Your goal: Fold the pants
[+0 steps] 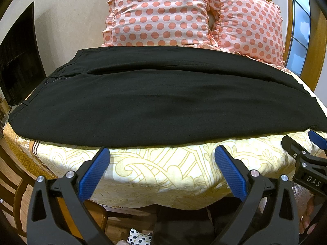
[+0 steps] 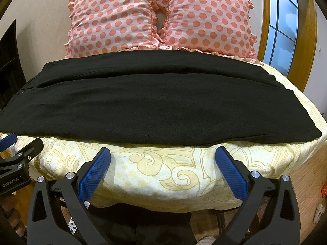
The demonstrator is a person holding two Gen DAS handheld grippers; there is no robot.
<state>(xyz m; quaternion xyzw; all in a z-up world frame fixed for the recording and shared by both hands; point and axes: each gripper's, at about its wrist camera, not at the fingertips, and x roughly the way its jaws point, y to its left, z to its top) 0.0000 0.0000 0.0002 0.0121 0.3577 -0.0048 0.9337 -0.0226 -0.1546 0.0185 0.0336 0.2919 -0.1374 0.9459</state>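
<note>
Black pants [image 1: 163, 98] hide the pillows' [image 1: 163, 12] lower edges; left end cropped

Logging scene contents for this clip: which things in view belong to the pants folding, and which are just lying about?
Part of the job:
black pants, spread flat across the bed
left gripper, open, empty
right gripper, open, empty
bed sheet, the work surface

Just there:
two polka-dot pillows
window
dark screen

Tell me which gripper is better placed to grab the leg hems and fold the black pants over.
Right. The right gripper, open, faces the pants nearer their hem end, at the right; the left gripper, also open, sits nearer the waistband end, at the left.
</note>
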